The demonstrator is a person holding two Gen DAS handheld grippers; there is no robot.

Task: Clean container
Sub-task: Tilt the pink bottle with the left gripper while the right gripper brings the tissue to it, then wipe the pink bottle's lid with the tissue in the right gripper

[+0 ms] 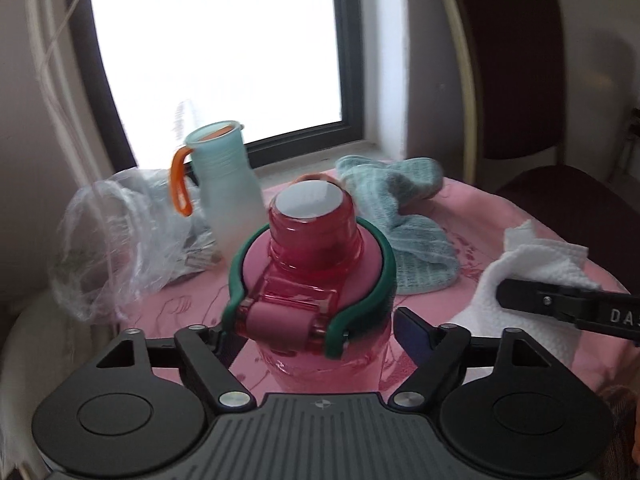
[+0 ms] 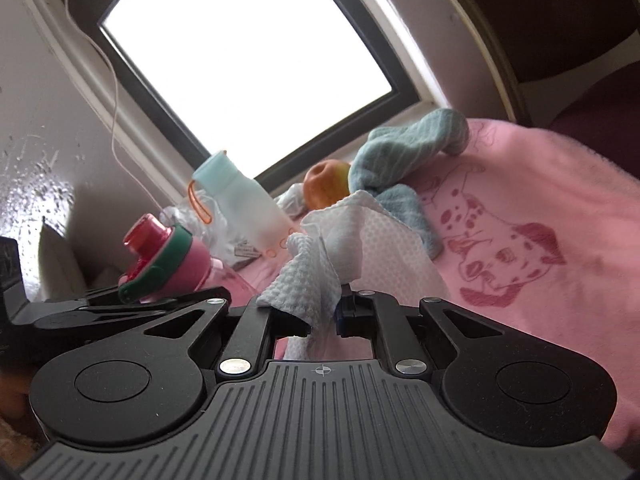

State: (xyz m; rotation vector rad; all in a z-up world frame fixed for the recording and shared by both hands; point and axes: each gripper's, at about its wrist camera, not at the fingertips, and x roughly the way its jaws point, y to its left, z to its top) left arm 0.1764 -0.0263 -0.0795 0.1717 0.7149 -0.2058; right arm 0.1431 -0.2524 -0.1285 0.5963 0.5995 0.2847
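Looking along our left tool [image 1: 316, 330], we see its jaws spread wide on either side of the pink bottle [image 1: 316, 280], not pressing it; the bottle stands near the desk's near edge on the pink cloth [image 1: 520, 216]. Our right tool [image 2: 324, 312] is clamped tight on a white paper towel [image 2: 340, 240]. Beyond lie a pale blue bottle [image 1: 224, 184], a blue towel [image 1: 404, 216] and an apple [image 2: 324, 188].

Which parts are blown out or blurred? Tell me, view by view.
Left wrist view: window blown out white, pale bottle and pink bottle motion-smeared. Right wrist view: window equally overexposed, fisheye bends its frame, paper towel sharp.
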